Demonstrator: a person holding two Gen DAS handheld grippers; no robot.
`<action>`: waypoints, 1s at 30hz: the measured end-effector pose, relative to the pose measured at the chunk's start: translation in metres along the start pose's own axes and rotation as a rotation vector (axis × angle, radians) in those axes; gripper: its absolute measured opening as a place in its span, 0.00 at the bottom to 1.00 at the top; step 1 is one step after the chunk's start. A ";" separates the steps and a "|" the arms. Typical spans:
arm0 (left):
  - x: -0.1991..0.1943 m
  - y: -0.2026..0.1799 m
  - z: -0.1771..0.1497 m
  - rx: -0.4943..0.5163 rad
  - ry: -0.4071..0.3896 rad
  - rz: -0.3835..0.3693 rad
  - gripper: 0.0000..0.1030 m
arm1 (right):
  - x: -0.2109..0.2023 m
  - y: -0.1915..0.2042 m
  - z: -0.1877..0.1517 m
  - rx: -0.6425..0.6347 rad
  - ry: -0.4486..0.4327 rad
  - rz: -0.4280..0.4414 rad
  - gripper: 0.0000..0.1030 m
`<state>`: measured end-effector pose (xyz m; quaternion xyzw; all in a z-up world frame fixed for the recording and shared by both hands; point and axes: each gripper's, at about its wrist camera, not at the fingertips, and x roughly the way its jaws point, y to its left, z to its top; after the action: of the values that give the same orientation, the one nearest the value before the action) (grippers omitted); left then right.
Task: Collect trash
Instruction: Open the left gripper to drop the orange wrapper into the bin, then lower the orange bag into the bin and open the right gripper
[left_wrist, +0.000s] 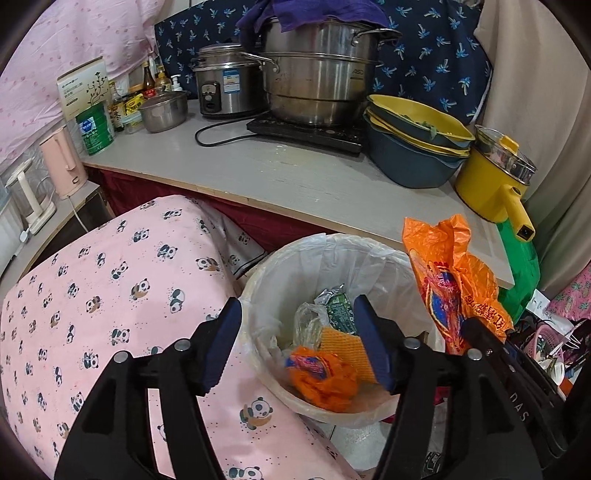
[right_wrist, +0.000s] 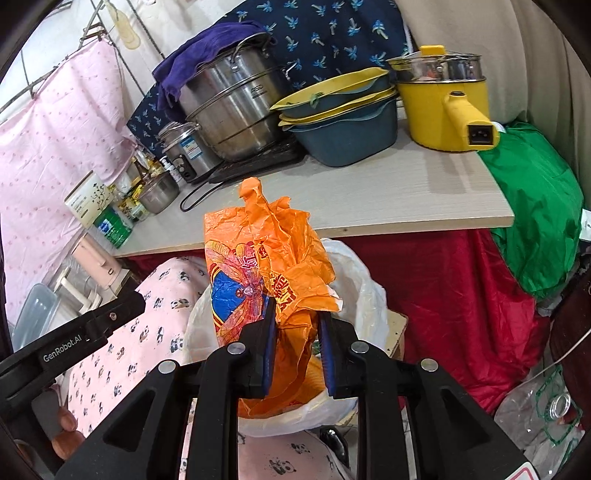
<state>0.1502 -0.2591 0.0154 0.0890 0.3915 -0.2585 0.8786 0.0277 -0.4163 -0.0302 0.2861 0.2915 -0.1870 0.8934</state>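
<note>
Left wrist view: left gripper spread empty over the lined bin, crumpled orange wrapper inside at 6 o'clock. Right wrist view: right gripper pinching orange plastic bag above the bin's 12 o'clock rim. Drop step, I'd say; next, release it.

The words "GenRobot.AI" stand in white letters on the black arm of the left gripper, at the lower left of the right wrist view. In the left wrist view, the letters "DAS" stand on the black right gripper at the lower right. The big steel steamer pot at the top has the brand "ASD" on its side. The orange plastic bag in the middle of the right wrist view has red Chinese letters. They are too crumpled to read. The green tin and the white box at the upper left have print too small to read.
</note>
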 end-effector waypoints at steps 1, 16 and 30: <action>0.001 0.003 0.000 -0.005 0.003 0.005 0.59 | 0.002 0.003 0.000 -0.005 0.002 0.004 0.23; -0.001 0.041 -0.015 -0.077 0.035 0.040 0.64 | 0.008 0.041 0.001 -0.067 0.001 0.035 0.45; -0.028 0.045 -0.027 -0.068 -0.001 0.058 0.76 | -0.026 0.056 -0.006 -0.135 -0.029 -0.003 0.59</action>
<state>0.1408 -0.2005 0.0155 0.0705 0.3970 -0.2195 0.8884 0.0340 -0.3653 0.0045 0.2220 0.2912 -0.1725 0.9144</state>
